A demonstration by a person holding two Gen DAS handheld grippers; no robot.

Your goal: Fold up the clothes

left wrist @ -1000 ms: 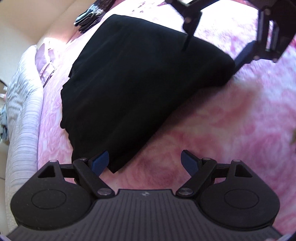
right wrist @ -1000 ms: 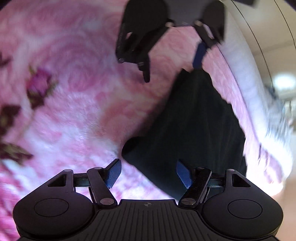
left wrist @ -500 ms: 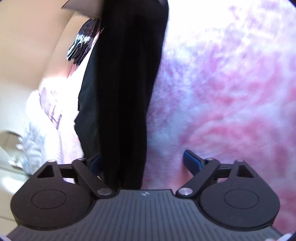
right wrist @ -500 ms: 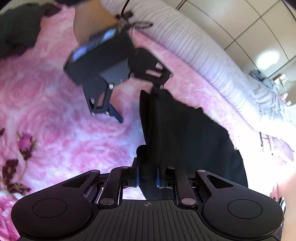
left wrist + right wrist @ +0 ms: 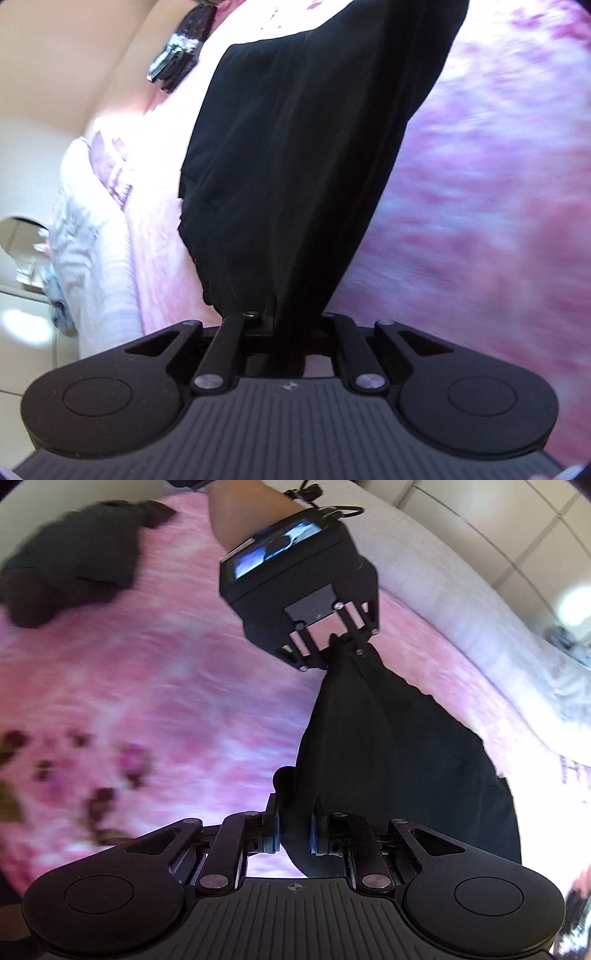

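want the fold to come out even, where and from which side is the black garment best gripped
Probably at the two corners of one short edge, coming down from above. The black garment hangs as a flat panel between them, so its weight keeps it smooth. The left gripper, closing, pinches one bunched corner; the right gripper clamps the other.

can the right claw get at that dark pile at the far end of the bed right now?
Probably not as things stand. The right claw is shut on the black garment, which the left claw also pinches. The dark pile lies apart across bare pink bedspread; nothing blocks the way, but it would have to let go first.
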